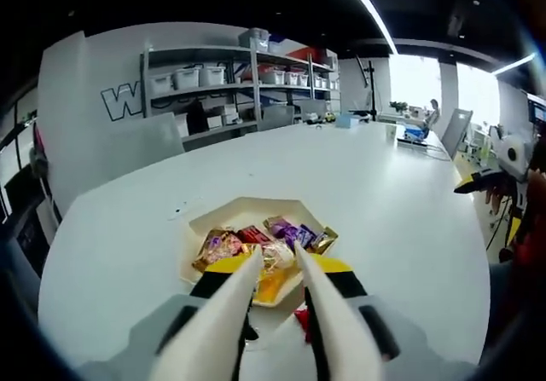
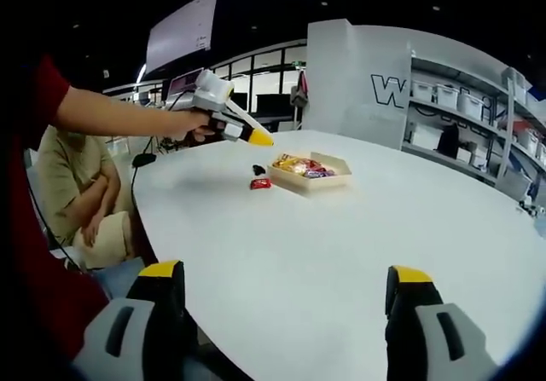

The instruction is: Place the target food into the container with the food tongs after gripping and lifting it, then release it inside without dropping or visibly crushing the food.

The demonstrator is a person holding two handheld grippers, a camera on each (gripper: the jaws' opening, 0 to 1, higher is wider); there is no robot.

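The left tool (image 1: 277,257) carries long pale tongs whose two blades stand slightly apart with nothing between their tips. The tips hang over the near edge of a shallow cream tray (image 1: 194,228) on the white table (image 1: 401,210). Whether they touch the sweets cannot be told. In the tray lies a heap of wrapped candies (image 1: 264,240) in gold, red and purple foil, spread in a band across the tray. A small red wrapped candy (image 1: 301,315) lies on the table just beside the tray, partly hidden by the tool.

In the right gripper view, the right tool (image 2: 286,300) has its yellow-tipped jaws wide apart and empty, low over the table and well away from the tray (image 2: 328,181). The left tool (image 2: 256,138), held in a hand (image 2: 198,125), points down toward the tray. The red candy (image 2: 260,183) and a small dark object (image 2: 258,170) lie on the table near the tray. A seated person (image 2: 81,193) with folded arms is at the table's edge. Shelves with bins (image 1: 222,78) line the wall behind.
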